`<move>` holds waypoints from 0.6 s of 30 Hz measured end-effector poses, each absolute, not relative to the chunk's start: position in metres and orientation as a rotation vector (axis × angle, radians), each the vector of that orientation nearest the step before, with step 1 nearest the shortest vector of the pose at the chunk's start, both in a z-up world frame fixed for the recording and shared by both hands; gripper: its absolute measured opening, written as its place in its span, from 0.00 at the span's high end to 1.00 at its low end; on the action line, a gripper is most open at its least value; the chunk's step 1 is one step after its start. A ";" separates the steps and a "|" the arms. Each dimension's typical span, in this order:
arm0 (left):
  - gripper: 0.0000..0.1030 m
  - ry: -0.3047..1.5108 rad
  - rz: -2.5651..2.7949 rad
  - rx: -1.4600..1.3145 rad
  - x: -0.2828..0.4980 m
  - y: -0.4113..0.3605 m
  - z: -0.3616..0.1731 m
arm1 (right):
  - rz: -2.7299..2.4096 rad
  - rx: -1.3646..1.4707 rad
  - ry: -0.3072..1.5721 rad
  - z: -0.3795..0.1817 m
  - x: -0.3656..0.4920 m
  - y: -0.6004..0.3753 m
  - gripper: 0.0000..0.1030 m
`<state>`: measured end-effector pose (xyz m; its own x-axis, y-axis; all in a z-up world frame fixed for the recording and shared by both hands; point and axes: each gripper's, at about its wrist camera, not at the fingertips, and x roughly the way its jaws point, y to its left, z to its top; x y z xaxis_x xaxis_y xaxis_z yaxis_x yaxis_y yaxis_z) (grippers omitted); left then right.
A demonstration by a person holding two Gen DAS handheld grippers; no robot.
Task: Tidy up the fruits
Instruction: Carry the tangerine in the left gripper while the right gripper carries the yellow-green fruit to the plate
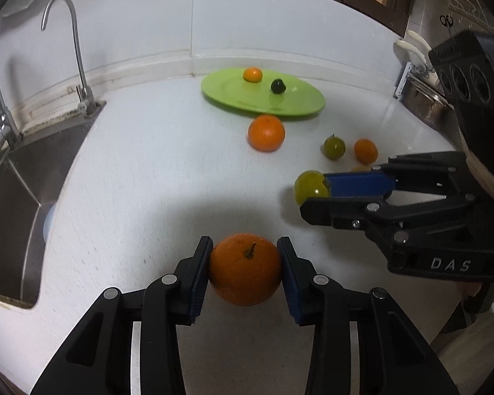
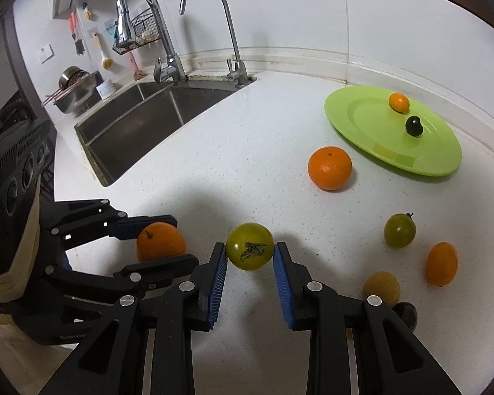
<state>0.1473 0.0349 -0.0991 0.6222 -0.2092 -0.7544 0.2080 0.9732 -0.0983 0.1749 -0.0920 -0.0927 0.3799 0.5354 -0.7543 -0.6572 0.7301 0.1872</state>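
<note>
My left gripper is shut on a stemmed orange, which also shows in the right wrist view. My right gripper is shut on a green tomato, seen from the left wrist view as well. A green plate at the back holds a small orange fruit and a dark fruit. Loose on the counter lie a mandarin, a second green tomato, a small orange fruit, a yellow fruit and a dark fruit.
A steel sink with two faucets lies to the left. A pot stands at the counter's far right. White wall tiles back the counter.
</note>
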 end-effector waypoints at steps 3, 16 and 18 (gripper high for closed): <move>0.62 0.847 -0.231 0.020 0.151 0.031 -0.087 | 0.758 -0.140 0.888 -0.087 0.176 -0.096 0.71; 0.62 0.740 -0.269 0.055 0.186 0.008 -0.042 | 0.670 -0.073 0.778 -0.047 0.188 -0.128 0.71; 0.62 0.723 -0.276 0.067 0.193 0.004 -0.036 | 0.651 -0.066 0.763 -0.043 0.192 -0.133 0.71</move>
<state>0.1931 0.0042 -0.0363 0.7154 -0.2260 -0.6612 0.2721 0.9617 -0.0342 0.1919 -0.1330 -0.0425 0.5375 0.5238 -0.6608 -0.5701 0.8032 0.1729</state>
